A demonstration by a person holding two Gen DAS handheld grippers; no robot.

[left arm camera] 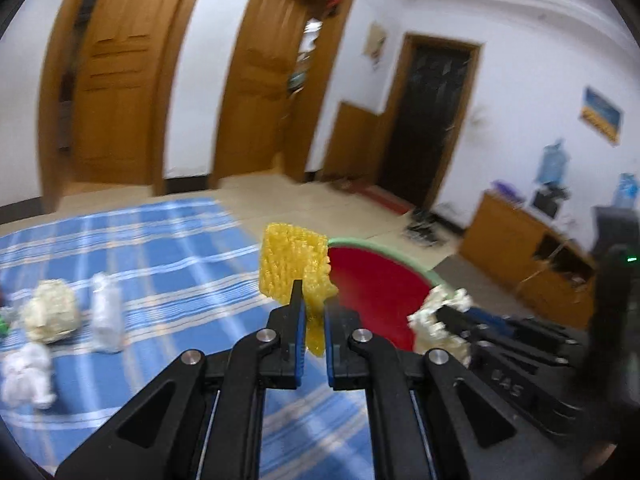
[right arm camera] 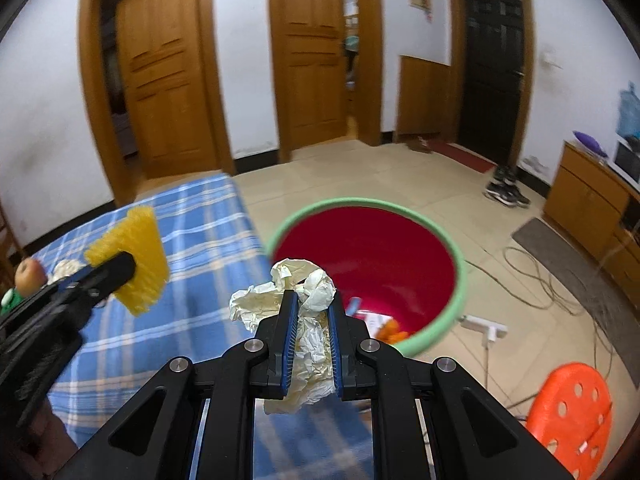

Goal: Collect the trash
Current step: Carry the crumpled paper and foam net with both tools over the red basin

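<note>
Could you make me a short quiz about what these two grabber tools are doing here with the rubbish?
1. True or false: the left gripper is shut on a yellow foam net.
2. What does the right gripper hold? A) a plastic bottle B) a crumpled paper wad C) nothing
3. Fill in: the red bin beside the blue plaid cloth has a ____ rim.

Key
1. True; the net sticks up from between the fingers.
2. B; the paper sits squeezed between its two fingers.
3. Green. Some rubbish already lies inside the bin, and several white and cream wads remain on the cloth.
</note>
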